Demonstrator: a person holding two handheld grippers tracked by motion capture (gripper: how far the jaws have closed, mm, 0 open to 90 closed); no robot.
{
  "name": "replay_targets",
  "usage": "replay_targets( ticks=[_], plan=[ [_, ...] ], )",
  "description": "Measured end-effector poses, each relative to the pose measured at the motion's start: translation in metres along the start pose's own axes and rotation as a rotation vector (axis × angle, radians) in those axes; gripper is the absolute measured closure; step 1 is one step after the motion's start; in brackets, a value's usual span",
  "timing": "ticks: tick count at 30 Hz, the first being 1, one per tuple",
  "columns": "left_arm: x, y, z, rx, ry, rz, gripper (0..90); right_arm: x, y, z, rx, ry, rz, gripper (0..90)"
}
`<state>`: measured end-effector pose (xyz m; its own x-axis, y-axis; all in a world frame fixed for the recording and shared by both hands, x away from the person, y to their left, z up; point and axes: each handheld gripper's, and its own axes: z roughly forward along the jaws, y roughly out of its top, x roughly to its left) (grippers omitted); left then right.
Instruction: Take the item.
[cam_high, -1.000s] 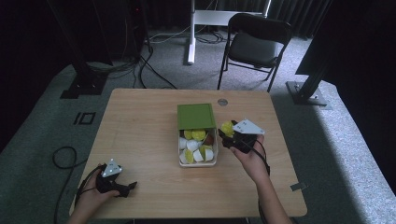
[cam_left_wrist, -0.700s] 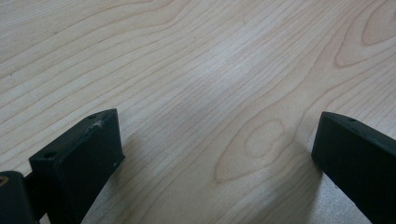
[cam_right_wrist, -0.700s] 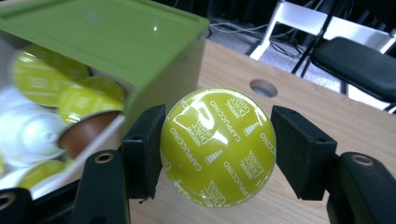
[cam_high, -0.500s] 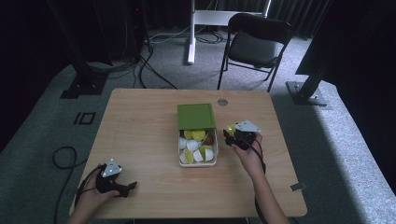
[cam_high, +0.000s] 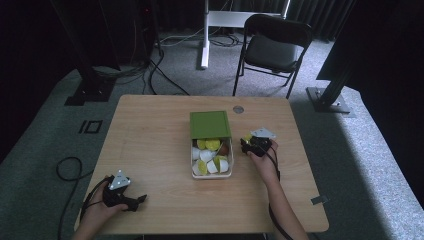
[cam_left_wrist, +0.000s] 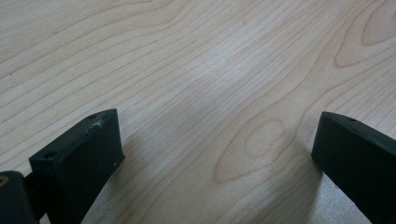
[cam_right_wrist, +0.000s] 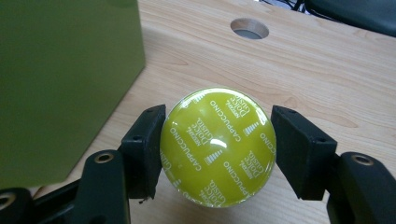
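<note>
One capsule (cam_right_wrist: 218, 147) sits clamped in our right gripper (cam_high: 248, 145) jaws, foil lid facing camera, low over desk (cam_high: 150, 145) just right of box (cam_high: 211, 150). Left gripper (cam_left_wrist: 219, 163) rests far off, jaws apart, empty. We judge right hand nearer for set-down.

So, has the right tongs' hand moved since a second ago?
Yes. The right tongs, shut on the yellow-green capsule, have come down the high view and sit nearer the open white box.

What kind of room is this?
Probably a lab or studio set up for recording, not a home: black curtains around a carpeted floor, loose cables, metal stands, and one wooden table with a folding chair.
</note>
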<state>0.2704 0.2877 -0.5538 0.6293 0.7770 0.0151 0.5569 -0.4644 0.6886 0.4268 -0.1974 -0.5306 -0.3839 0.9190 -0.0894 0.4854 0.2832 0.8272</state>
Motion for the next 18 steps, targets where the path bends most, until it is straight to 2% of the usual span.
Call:
replay_targets(
  ticks=[9,18],
  plan=[
    [0.0,0.0,0.0,0.0,0.0,-0.001,2.8,-0.004,-0.001,0.022,0.031,-0.019,0.0,38.1],
    [0.0,0.0,0.0,-0.001,0.0,0.0,2.8,-0.004,0.001,0.03,0.045,-0.018,0.016,38.0]
  ],
)
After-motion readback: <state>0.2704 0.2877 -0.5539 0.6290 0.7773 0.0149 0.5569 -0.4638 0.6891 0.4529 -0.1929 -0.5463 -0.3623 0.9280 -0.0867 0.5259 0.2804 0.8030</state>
